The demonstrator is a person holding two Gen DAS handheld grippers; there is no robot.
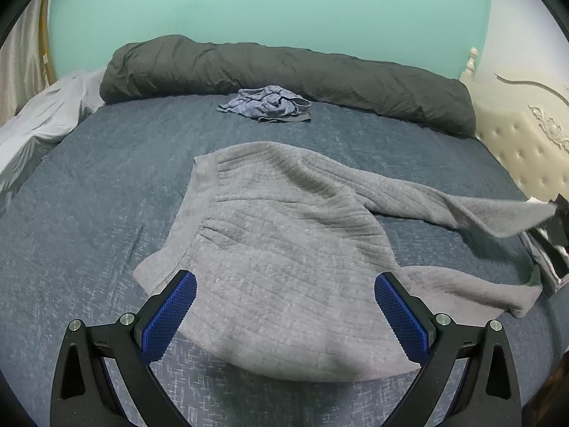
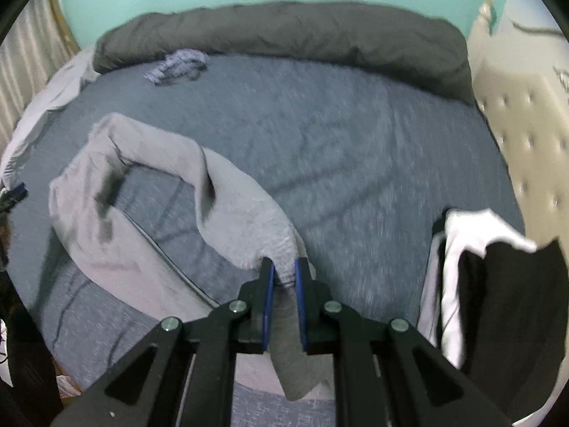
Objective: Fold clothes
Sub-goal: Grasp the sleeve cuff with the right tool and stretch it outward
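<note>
A grey ribbed sweater (image 1: pixel 284 249) lies spread on the blue bedspread (image 1: pixel 89 213), body toward me, one sleeve (image 1: pixel 480 210) lifted off to the right. My left gripper (image 1: pixel 284 281) hovers above the sweater's near hem, jaws wide open, nothing between the blue pads (image 1: pixel 170 313). In the right wrist view my right gripper (image 2: pixel 284 270) is shut on the cuff end of the grey sweater's sleeve (image 2: pixel 245 224); the cloth hangs down between the fingers, and the sleeve arcs back to the sweater's body (image 2: pixel 92 192) at left.
A dark grey rolled duvet (image 1: pixel 284 71) lies along the far side of the bed. A crumpled blue garment (image 1: pixel 266 103) sits before it. Black and white clothes (image 2: pixel 480 277) are piled at right by the cream tufted headboard (image 2: pixel 526 135). A white sheet (image 1: pixel 46 117) lies at left.
</note>
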